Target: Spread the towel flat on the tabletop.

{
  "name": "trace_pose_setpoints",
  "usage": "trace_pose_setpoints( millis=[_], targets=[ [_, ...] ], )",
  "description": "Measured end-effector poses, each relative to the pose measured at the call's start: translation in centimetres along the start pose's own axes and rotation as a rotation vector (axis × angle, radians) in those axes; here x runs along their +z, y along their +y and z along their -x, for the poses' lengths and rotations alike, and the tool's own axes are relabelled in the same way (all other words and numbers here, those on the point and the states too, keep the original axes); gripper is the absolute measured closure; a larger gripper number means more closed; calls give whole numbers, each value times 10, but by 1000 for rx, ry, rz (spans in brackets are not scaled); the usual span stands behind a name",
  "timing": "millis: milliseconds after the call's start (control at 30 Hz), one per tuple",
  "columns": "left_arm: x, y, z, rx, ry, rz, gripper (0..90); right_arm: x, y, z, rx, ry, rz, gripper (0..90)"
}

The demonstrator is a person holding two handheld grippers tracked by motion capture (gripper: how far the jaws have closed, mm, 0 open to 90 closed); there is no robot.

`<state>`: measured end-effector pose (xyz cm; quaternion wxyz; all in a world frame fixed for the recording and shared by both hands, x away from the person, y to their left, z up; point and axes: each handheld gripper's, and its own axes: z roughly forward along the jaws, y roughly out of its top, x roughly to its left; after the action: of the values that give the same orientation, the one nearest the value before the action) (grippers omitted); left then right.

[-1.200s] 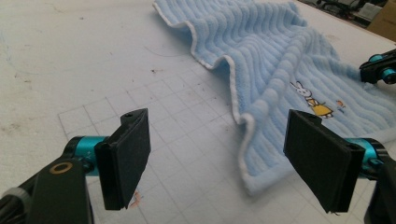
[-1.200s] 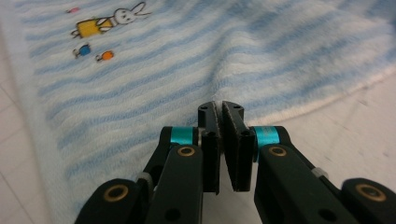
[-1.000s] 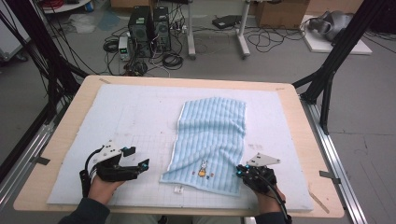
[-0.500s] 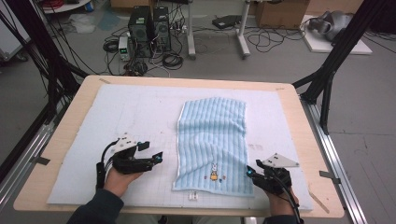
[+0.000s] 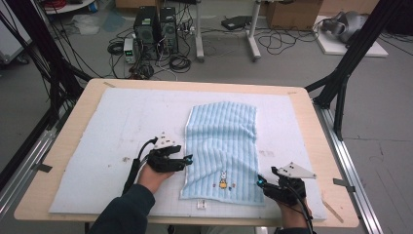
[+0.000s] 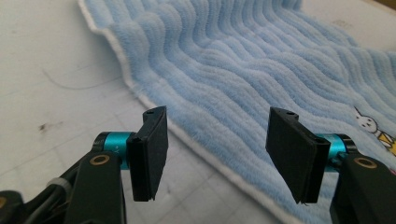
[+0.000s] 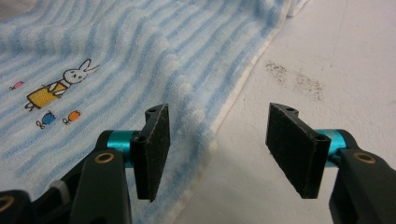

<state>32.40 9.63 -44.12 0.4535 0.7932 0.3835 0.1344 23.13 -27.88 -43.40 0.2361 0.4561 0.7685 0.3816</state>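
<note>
A light blue striped towel is lying on the white mat covering the desk. The left gripper is hovering at the towel's left edge; the right gripper is sitting at its near right corner.

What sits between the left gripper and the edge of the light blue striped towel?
Nothing visible does. The left gripper has open jaws, and the light blue striped towel has its white hem between them, with bare white mat beside it.

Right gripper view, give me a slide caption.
Open jaws straddle the right edge of a blue striped towel on the white mat.
</note>
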Motion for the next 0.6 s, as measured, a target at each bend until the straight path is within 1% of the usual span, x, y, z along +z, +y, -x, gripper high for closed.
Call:
trace_pose_setpoints(
  millis=[33,100,167,233,333,400,433,467,500,533,600],
  targets=[
    [5,1,1,12,13,-33,384,0,0,0,3,2,-2,394],
    [12,1,4,8,21,-59,363,0,-1,0,3,-1,0,394],
    [16,0,8,25,39,-84,357,-1,-2,0,7,1,0,394],
    [18,0,11,55,62,-91,362,-1,-4,0,7,1,2,394],
    [18,0,12,77,80,-91,405,-1,-6,1,17,3,-2,393],
    [17,0,13,91,79,-90,475,0,-7,1,18,5,-2,392],
    [17,-1,15,111,69,-88,528,0,-7,0,17,6,0,392],
    [17,-1,17,128,54,-85,614,0,-7,0,22,8,0,391],
    [17,-1,18,146,46,-82,679,1,-7,0,19,8,1,390],
    [17,-2,19,153,34,-79,751,1,-7,-1,18,11,-1,390],
    [18,-2,19,158,27,-77,822,2,-7,-1,17,12,-4,390]
  ],
)
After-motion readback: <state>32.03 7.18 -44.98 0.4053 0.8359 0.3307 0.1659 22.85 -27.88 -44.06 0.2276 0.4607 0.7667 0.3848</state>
